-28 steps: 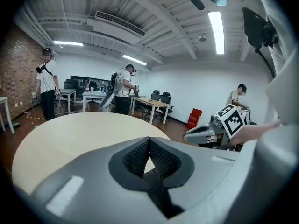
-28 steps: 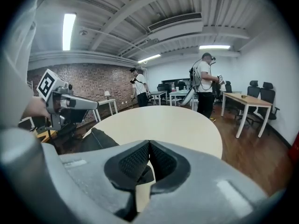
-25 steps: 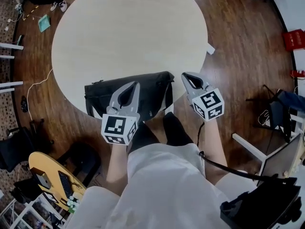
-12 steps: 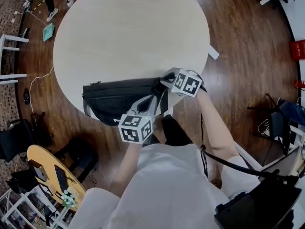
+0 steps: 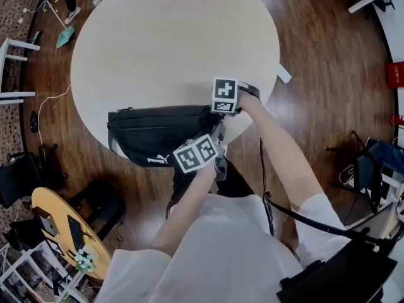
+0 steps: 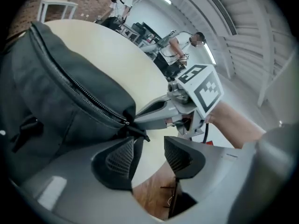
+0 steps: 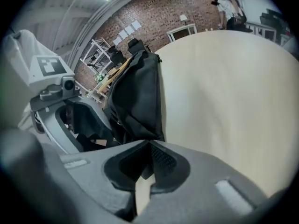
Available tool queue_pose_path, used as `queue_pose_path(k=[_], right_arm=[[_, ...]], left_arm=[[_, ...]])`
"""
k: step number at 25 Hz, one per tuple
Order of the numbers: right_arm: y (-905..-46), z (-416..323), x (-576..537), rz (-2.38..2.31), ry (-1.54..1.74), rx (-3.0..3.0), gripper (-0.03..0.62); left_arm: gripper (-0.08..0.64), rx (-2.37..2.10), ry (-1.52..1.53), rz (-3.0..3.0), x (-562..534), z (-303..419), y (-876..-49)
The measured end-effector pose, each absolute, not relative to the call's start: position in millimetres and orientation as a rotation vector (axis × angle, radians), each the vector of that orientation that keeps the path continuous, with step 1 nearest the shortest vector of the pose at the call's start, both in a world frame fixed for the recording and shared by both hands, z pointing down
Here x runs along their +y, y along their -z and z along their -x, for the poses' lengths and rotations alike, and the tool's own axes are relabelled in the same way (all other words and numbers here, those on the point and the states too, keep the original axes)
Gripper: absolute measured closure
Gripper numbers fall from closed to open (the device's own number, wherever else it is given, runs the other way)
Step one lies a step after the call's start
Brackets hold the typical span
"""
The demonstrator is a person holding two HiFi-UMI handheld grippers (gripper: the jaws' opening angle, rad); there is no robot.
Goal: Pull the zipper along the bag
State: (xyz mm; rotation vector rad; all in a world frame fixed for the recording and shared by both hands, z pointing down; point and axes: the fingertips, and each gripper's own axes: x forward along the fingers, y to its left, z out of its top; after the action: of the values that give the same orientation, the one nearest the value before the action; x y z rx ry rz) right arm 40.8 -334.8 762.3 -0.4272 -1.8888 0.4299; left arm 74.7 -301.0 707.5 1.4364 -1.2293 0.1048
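Looks soft and floppy: bag (image 5: pixel 154 137) end pinched by right gripper (image 7: pixel 149 146), left gripper (image 6: pixel 148 148) jaws opening at slim zipper pull (image 6: pixel 138 132), the likely hold.

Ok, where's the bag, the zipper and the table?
bag (image 5: pixel 151 136), head view, middle of its black front.
zipper (image 6: pixel 90 96), left gripper view, its row of teeth.
table (image 5: pixel 170 43), head view, bare top.
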Motion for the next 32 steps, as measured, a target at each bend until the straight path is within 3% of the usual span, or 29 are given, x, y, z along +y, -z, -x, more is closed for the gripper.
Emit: queue_pose_path(k=[5, 9, 13, 16, 18, 27, 32], right_arm=[[-765.3, -42.2, -335.4, 0.421, -0.537, -1.84, 0.601], [-765.0, -40.6, -339.3, 0.365, -0.65, -1.835, 0.601], [-766.7, -40.2, -339.5, 0.31, -0.647, -1.808, 0.601], [-769.4, -42.5, -342.3, 0.279, -0.639, -1.8, 0.601], [-769.2, -40.4, -340.8, 0.262, -0.642, -1.802, 0.601], [-771.0, -40.8, -340.5, 0.142, -0.695, -1.819, 0.601], [-773.1, -40.3, -341.0, 0.065, -0.693, -1.812, 0.601]], left_arm=[[0.292, -1.336, -0.165, -1.348, -316.3, -67.9, -741.1], [0.327, -1.436, -0.223, -1.301, -322.1, -63.0, -749.7], [0.399, -1.47, -0.215, -1.23, -320.5, -54.2, -753.5], [0.524, -1.444, -0.188, -1.269, -319.2, -53.7, -750.1], [0.541, -1.384, -0.154, -1.343, -314.5, -58.0, -739.8], [0.545, -1.158, -0.168, -1.529, -278.8, -70.7, -704.9], [0.546, -1.097, -0.227, -1.624, -256.6, -37.7, -690.1]])
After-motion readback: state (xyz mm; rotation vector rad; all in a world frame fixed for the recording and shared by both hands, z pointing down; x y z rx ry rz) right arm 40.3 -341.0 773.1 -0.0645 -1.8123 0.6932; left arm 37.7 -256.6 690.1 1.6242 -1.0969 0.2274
